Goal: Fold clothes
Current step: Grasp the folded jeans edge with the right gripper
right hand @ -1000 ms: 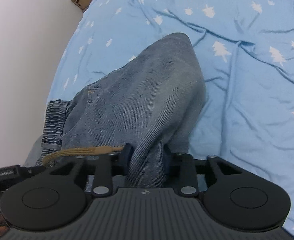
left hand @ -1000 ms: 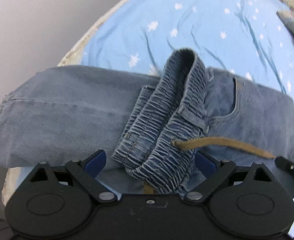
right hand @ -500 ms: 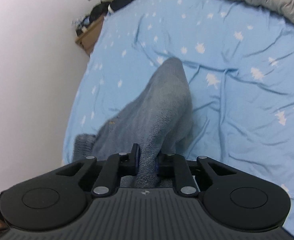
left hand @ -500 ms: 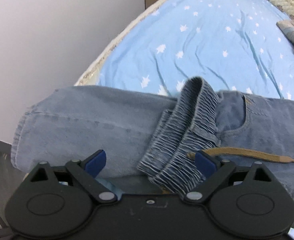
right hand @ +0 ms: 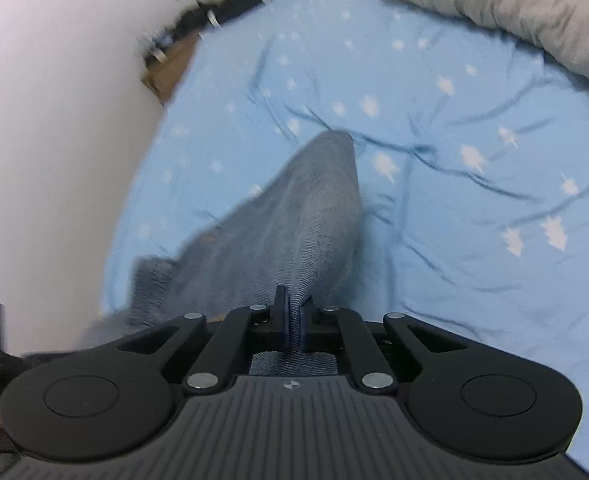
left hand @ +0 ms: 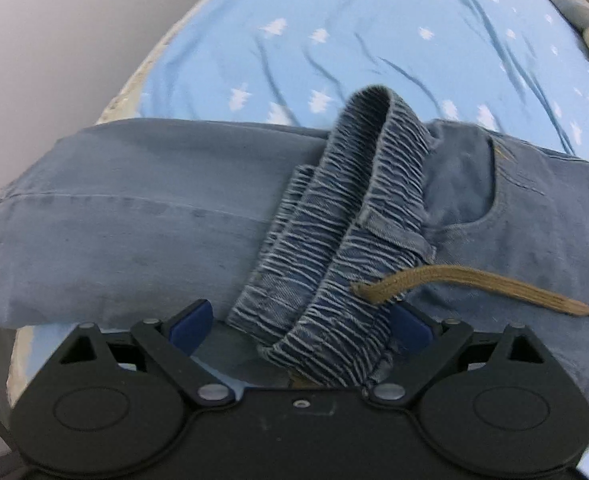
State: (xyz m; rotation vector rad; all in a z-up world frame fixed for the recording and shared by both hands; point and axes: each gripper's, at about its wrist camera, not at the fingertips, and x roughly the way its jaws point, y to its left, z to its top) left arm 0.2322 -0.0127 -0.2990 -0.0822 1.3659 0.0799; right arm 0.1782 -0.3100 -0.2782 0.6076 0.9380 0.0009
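Light blue denim jeans (left hand: 126, 216) lie folded across the near edge of the bed. Their elastic waistband (left hand: 350, 216) runs up the middle, with a tan drawstring (left hand: 474, 284) trailing right. My left gripper (left hand: 300, 320) is open, its blue pads on either side of the waistband's near end. My right gripper (right hand: 293, 312) is shut on a fold of the jeans (right hand: 294, 216) and holds it raised above the bed, so the denim rises in a ridge to the fingers.
The bed has a light blue sheet with white tree prints (right hand: 474, 184). A grey blanket (right hand: 514, 8) lies at the far right. A white wall (right hand: 46, 120) runs along the left. A cardboard box with dark items (right hand: 174, 64) sits beyond the bed. The bed edge (left hand: 134, 84) is at left.
My right gripper has closed tight on the denim fold and lifted it higher, narrowing the cloth into a ridge. My left gripper stays open around the waistband, camera closer than half a second ago.
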